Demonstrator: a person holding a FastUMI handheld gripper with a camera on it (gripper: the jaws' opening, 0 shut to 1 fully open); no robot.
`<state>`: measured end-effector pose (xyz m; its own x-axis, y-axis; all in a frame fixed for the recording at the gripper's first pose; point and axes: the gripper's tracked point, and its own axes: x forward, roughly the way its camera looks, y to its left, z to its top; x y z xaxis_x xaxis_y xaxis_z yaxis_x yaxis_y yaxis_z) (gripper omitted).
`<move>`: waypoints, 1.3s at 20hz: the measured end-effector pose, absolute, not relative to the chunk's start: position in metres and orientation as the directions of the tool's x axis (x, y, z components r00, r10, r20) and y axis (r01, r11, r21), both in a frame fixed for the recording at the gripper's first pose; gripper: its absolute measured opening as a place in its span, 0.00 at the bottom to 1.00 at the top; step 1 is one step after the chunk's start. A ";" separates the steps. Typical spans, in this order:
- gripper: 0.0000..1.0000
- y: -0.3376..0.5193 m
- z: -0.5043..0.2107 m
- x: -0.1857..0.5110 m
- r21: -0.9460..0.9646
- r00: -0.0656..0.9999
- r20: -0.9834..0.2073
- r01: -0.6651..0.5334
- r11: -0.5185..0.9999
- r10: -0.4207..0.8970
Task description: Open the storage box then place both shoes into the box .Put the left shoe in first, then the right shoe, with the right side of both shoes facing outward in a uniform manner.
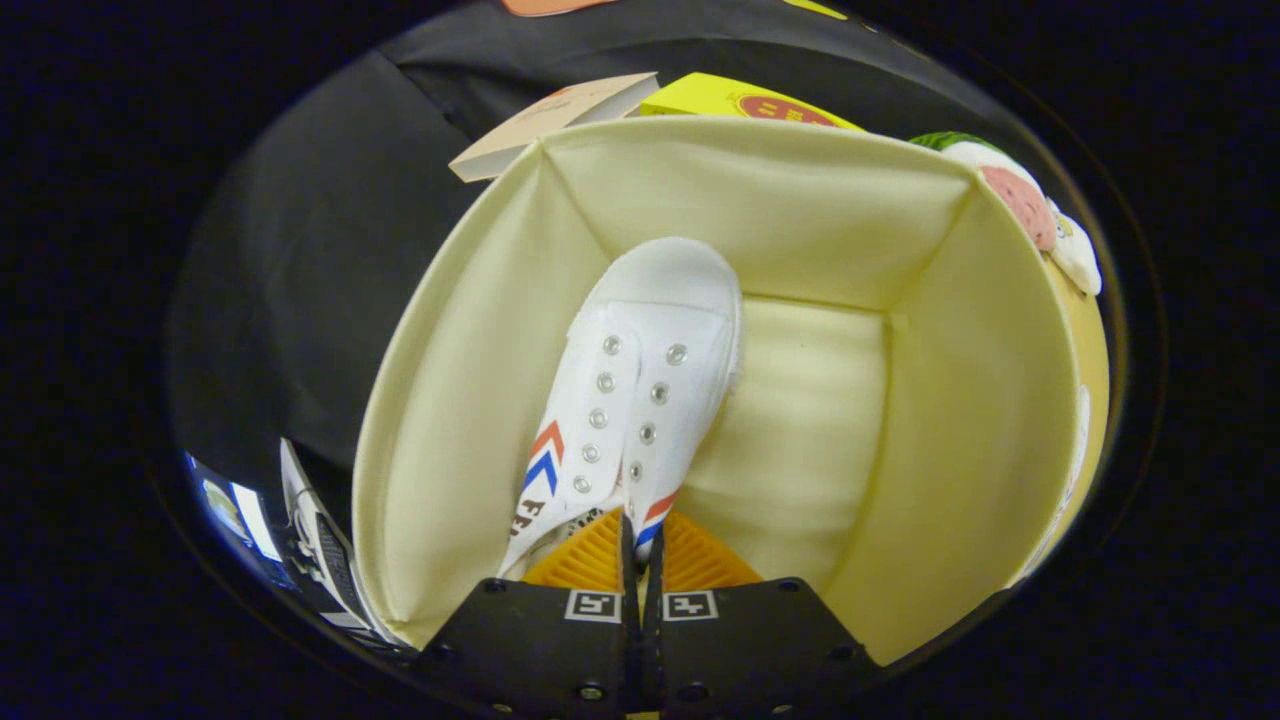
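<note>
A black-covered surface (300,280) carries the open cream storage box (480,330); beyond the box lie a tan book (545,120) and a yellow package (720,98)

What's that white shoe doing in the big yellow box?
A person is packing shoes away with a hand-held claw. The claw is pinched shut on the back part of a white shoe and holds it inside the open storage box, toe pointing down toward the far wall. The rest of the box floor beside the shoe is bare. Another shoe lies outside, beside the box's near corner.
</note>
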<state>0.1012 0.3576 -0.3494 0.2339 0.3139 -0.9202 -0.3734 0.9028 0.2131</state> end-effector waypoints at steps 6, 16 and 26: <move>0.02 0.359 -0.356 0.104 0.185 0.188 -0.942 -0.396 0.899 0.277; 0.90 0.322 -0.255 0.075 0.232 0.201 -0.909 -0.484 0.844 0.365; 0.96 0.177 -0.198 0.058 0.206 0.283 -0.880 -0.499 0.842 0.382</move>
